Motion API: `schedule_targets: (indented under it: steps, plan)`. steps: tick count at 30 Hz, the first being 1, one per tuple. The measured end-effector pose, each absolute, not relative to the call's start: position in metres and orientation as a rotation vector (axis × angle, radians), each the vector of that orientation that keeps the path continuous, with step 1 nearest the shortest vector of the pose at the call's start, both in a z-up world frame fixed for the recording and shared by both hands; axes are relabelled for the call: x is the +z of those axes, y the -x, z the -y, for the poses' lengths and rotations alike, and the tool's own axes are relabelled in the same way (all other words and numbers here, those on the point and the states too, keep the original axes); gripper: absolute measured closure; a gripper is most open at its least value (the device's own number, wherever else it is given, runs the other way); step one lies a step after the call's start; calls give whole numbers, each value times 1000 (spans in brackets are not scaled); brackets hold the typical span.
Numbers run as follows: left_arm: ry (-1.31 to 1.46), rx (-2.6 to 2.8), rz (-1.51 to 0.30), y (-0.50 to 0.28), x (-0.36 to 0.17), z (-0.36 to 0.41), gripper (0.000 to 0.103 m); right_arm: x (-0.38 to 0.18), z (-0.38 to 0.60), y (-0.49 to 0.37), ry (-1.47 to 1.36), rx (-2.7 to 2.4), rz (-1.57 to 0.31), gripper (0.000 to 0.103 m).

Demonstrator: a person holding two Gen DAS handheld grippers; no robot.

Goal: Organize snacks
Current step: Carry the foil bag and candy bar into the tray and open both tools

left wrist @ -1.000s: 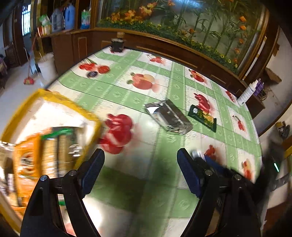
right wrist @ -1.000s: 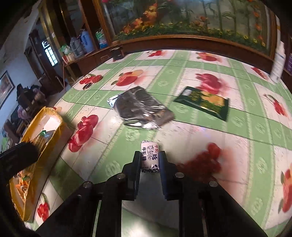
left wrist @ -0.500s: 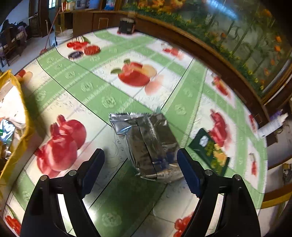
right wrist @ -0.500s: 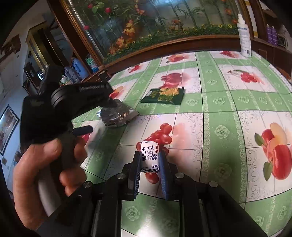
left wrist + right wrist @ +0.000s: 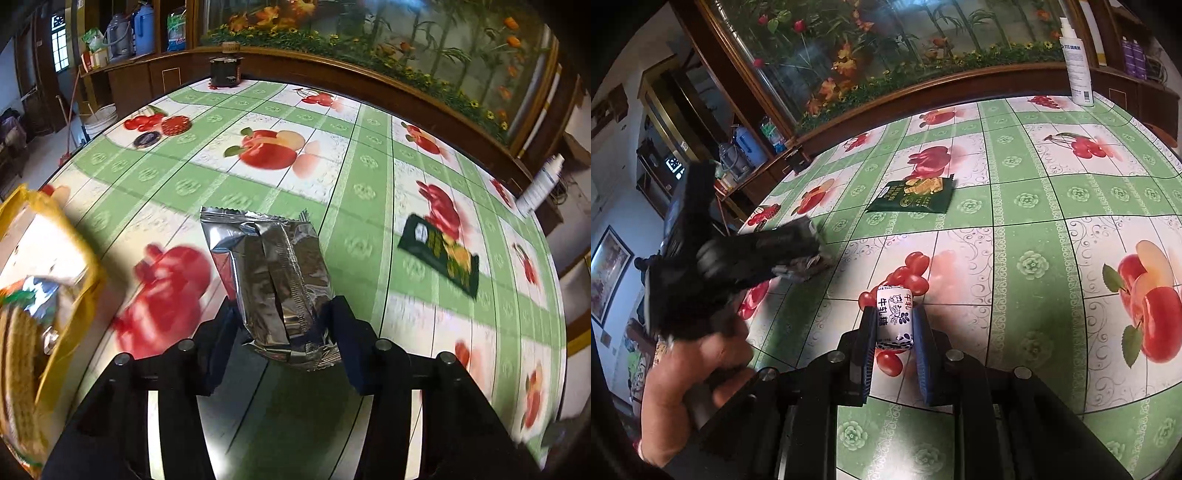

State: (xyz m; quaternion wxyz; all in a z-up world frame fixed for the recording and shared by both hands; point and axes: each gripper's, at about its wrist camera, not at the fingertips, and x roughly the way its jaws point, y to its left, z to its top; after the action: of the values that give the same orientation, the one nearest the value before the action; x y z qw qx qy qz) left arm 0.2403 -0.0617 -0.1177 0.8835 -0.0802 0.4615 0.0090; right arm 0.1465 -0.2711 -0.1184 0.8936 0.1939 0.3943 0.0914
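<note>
A silver foil snack bag [image 5: 273, 273] lies on the fruit-print tablecloth [image 5: 280, 184]. My left gripper [image 5: 282, 325] has its fingers on both sides of the bag's near end, touching it. In the right wrist view the left gripper [image 5: 798, 254] is held by a hand over the same bag. My right gripper [image 5: 894, 325] is shut on a small white candy roll [image 5: 894, 317] with blue print, just above the table. A dark green snack packet [image 5: 441, 254] lies flat to the right; it also shows in the right wrist view [image 5: 912, 195].
A yellow basket [image 5: 66, 236] holding wafer packs stands at the left table edge. A white spray bottle [image 5: 1076, 62] stands at the far right corner. A dark pot [image 5: 225, 70] sits at the far edge. A wooden cabinet with glass borders the table's far side.
My left gripper has moved forward and closed in around the silver bag's near end. My right gripper, still holding the candy roll, has swung to the right over the table.
</note>
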Motion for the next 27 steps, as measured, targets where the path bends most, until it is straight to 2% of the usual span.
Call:
schedule_targets:
  steps: [2, 4, 7, 18, 27]
  plan:
    - [155, -2, -949, -217, -113, 53, 58, -118, 271, -146, -400, 186, -814, 83]
    - [138, -15, -928, -192, -104, 45, 72, -118, 270, -146, -398, 188, -814, 83]
    - [89, -26, -880, -154, -85, 35, 84, -117, 266, -144, -388, 193, -812, 83]
    - [50, -33, -789, -67, -56, -14, 85, -108, 232, -128, -340, 250, -791, 83]
    - [42, 33, -694, -30, -33, -54, 85, -91, 194, -88, -337, 336, -722, 83]
